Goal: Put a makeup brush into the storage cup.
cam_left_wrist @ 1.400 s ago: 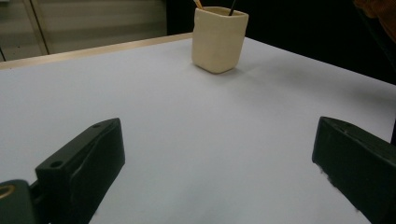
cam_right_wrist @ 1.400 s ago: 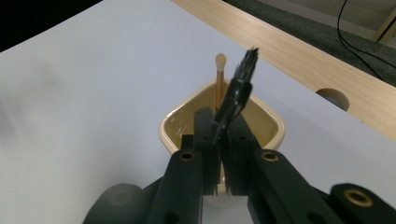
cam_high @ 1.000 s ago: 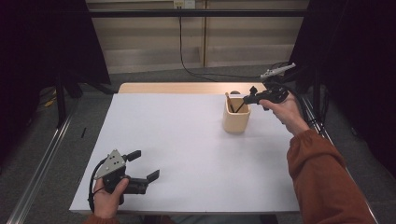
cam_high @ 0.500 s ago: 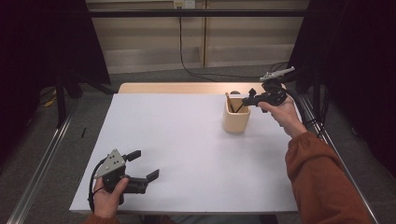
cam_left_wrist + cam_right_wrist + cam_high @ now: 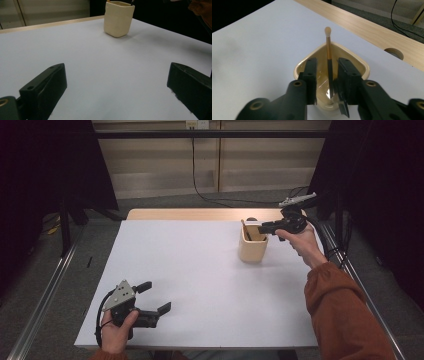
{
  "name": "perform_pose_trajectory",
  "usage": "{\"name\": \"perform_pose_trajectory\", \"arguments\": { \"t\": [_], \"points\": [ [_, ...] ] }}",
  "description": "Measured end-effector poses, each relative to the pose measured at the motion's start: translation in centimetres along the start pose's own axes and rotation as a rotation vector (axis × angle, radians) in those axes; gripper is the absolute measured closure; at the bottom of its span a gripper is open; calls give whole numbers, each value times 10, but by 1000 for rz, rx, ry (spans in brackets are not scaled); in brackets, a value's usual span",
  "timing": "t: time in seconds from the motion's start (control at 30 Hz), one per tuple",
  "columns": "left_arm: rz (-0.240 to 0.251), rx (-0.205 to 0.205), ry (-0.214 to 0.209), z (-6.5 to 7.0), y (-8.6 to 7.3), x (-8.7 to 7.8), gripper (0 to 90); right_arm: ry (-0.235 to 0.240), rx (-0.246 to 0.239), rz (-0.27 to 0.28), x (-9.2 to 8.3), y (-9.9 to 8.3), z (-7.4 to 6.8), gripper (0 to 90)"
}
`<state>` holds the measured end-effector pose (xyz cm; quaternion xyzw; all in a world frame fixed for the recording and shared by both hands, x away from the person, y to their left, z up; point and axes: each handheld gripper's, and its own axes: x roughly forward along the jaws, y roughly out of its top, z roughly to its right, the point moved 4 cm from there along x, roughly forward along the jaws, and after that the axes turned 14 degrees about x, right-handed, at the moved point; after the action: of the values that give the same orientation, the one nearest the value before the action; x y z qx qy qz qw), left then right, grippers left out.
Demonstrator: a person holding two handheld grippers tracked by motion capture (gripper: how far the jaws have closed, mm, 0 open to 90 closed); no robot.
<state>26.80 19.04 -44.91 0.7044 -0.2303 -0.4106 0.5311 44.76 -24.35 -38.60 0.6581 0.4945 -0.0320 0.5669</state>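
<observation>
A cream cup (image 5: 252,247) stands at the far right of the white table top, also seen in the left gripper view (image 5: 118,18). A slim stick (image 5: 328,47) with an orange shaft and a black lower part stands in the cup (image 5: 359,65). My right gripper (image 5: 327,60) hangs over the cup's mouth. Its jaws have just been opening and stand on either side of the stick with a gap, open. In the high view the right gripper (image 5: 262,227) is at the cup's far rim. My left gripper (image 5: 156,296) rests near the front left, open and empty (image 5: 115,72).
The white sheet (image 5: 200,280) covers most of the table. A wooden strip (image 5: 200,214) runs along the far edge, with a round hole (image 5: 394,53) near the cup. Metal rails flank the table, and a black cable (image 5: 197,180) lies on the floor beyond.
Both hands have stayed where they were. The high view is too coarse to show a difference at the right jaws.
</observation>
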Motion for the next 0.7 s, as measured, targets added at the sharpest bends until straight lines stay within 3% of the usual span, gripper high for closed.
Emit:
{"name": "perform_pose_trajectory", "arguments": {
  "t": [0.37, 0.7],
  "points": [
    [2, -4, 3, -1, 1, 2, 25, -3, 10, 56, 2, -1, 1, 279],
    [5, -7, 4, -2, 1, 2, 25, -8, 12, 108, -5, -4, 0, 79]
  ]
}}
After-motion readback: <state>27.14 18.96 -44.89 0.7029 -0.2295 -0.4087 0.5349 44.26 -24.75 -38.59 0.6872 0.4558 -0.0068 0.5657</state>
